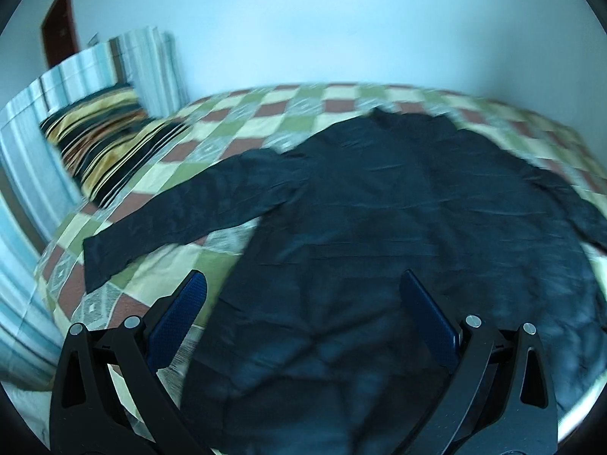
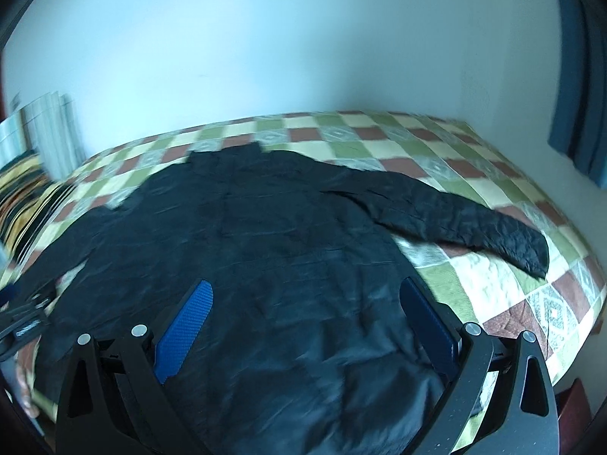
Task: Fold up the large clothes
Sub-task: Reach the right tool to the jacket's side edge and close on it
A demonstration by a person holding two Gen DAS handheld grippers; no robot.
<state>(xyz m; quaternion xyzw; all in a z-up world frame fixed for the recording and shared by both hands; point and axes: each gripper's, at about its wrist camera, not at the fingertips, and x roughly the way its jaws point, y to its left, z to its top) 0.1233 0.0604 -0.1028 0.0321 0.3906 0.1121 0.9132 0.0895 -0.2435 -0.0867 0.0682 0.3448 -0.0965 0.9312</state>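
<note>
While both cameras look down at the same bed [image 1: 265, 110], each one sees a different side of it. A big black jacket [image 1: 379, 208] lies spread out flat on the checked bedspread [image 2: 436, 140], which has green, cream and red-brown squares. The jacket covers most of the middle of the bed, with its collar pointing toward the far wall [image 1: 303, 19].

From the left wrist camera, you can see the jacket's left sleeve [image 1: 182, 212] stretched out to the side over the bedspread. Next to it, near the bed's left end, sits a striped pillow [image 1: 98, 132] in yellow, black and orange. Behind that are pale striped curtains [image 1: 151, 60] and a dark brown door [image 1: 58, 26].

From the right wrist camera, you can see the other sleeve [image 2: 455, 220] lying out to the right, with its cuff resting on the bedspread. A blue curtain [image 2: 573, 76] hangs in the top right corner. At the far left edge, part of the other gripper peeks in, low over the jacket's side.

The left gripper [image 1: 303, 303] has its two blue pads spread wide apart, with nothing between them. The right gripper [image 2: 303, 307] is spread wide too and grips nothing. Both hang above the near part of the jacket. The pictures are a bit blurry.
</note>
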